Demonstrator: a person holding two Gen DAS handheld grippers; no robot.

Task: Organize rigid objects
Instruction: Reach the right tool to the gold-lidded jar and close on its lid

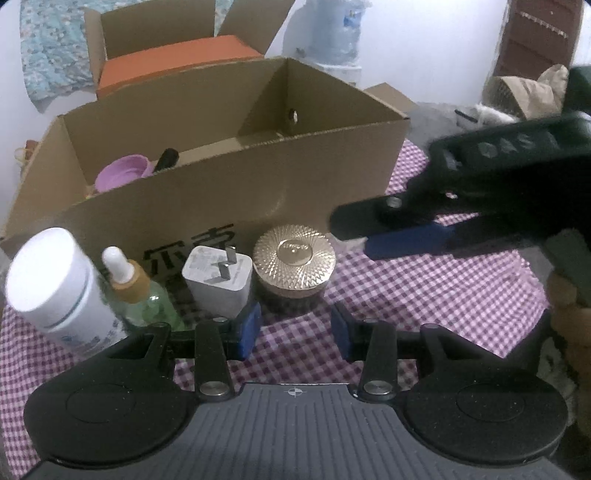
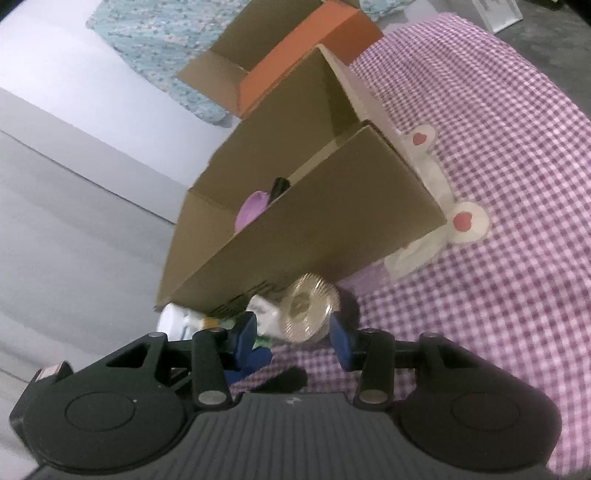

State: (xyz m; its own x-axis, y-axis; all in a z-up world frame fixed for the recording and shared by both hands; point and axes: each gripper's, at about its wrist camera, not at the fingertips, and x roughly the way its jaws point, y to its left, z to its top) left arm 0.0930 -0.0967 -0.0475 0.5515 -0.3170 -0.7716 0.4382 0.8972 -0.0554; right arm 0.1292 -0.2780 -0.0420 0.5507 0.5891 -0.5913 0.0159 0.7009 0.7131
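Note:
On the checked cloth (image 1: 424,288), in front of an open cardboard box (image 1: 229,199), stand a white bottle (image 1: 55,284), a green dropper bottle (image 1: 140,295), a white plug adapter (image 1: 218,280) and a jar with a gold lid (image 1: 293,262). My left gripper (image 1: 295,330) is open and empty just short of the jar. My right gripper (image 2: 295,336) is open, its blue pads either side of the gold-lidded jar (image 2: 308,310), apart from it; it also shows in the left wrist view (image 1: 399,236). The box (image 2: 306,218) holds a purple bowl (image 1: 123,171) and a black object (image 1: 166,158).
A second cardboard box with an orange box (image 1: 173,62) inside stands behind. A water jug (image 1: 338,29) is at the back. A cream patch with red hearts (image 2: 443,199) lies on the cloth right of the box.

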